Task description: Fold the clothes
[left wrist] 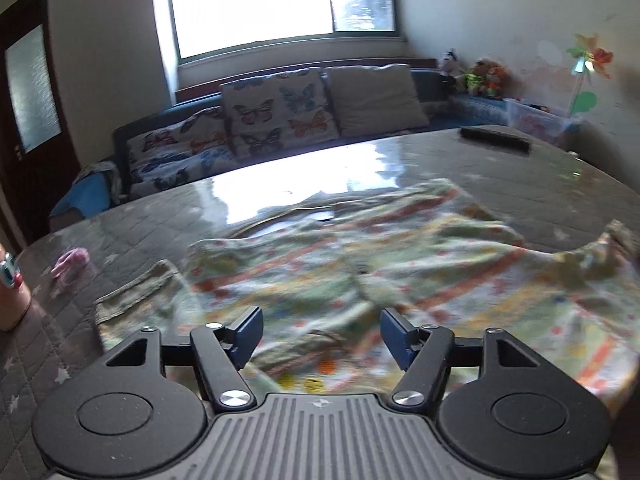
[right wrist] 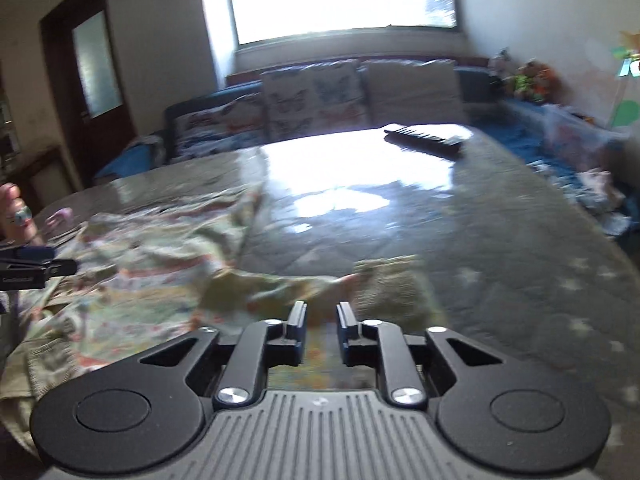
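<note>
Patterned garment [left wrist: 360, 280] sprawls on the counter [left wrist: 520, 184]; left hand-held gripper [left wrist: 321, 330] gapes wide, right hand-held gripper [right wrist: 322, 314] stands narrowly parted near the sleeve [right wrist: 384, 284], so pinch seams squarely

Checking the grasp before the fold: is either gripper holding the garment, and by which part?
Nothing is held. The left gripper is wide open above the patterned garment; the right gripper has a gap, fabric only beneath.

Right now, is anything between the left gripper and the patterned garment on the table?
Nothing visible. The open left gripper hangs directly over the colourful patterned garment, spread on the grey quilted table cover. The small pink object lies off to the left, and the dark flat object sits at the far edge.
</note>
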A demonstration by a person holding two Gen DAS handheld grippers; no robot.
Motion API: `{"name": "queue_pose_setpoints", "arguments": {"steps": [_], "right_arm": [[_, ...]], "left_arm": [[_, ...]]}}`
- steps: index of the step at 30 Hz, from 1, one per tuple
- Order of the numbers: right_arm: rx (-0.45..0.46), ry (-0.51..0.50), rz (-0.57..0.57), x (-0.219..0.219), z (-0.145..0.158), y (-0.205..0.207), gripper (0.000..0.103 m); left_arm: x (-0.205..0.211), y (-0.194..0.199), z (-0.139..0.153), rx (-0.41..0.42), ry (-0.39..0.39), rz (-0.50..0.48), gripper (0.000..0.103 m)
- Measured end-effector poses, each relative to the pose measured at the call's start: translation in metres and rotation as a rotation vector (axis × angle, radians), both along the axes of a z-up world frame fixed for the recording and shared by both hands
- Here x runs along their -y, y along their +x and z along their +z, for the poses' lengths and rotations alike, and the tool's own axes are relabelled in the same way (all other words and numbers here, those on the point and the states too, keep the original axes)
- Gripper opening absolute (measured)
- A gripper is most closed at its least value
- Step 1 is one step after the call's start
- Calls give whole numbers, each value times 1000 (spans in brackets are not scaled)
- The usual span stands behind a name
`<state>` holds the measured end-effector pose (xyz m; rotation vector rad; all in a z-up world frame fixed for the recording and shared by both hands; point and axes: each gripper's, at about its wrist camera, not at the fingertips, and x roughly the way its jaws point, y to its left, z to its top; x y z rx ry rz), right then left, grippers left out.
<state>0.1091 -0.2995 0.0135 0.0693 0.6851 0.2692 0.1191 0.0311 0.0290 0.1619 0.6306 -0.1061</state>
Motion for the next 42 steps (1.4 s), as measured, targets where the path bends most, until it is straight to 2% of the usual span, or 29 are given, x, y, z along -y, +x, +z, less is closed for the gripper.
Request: {"name": "queue_pose_setpoints", "arguments": {"steps": [1,5,9,13,16,21,24,27,28,32,38,42], "right_arm": [[-14,-1,30,-7,-5,3,32],[-37,-45,41,-12,-15,10,32],[-40,-103,-23,12,-16,15,33],[2,-207,-168,42,-10,16,34],[14,-200,-222,58,-4,15,35],[22,-145,-169,47,-4,15,47],[11,-111,-121,30,-12,21,59],[5,-113,-89,17,-23,28,63],[4,-120,-86,14,-26,30,69],[25,-156,-63,7,-31,28,83],[6,-139,-75,11,-33,30,102],[0,-143,-75,10,-35,31,103]], "left_arm": [[9,-4,1,0,4,-27,71],[42,-21,1,-1,18,-136,73],[55,-29,-3,-5,25,-174,74],[63,-36,-8,-10,29,-199,74],[69,-41,-11,-13,32,-217,74],[78,-49,-16,-19,35,-244,74],[72,-50,-15,-20,25,-220,74],[59,-51,-12,-18,9,-177,74],[52,-50,-11,-16,5,-157,75],[22,-43,-7,-9,-7,-55,76],[-27,-15,-7,-6,11,129,76],[-58,15,-6,-5,35,242,76]]}}
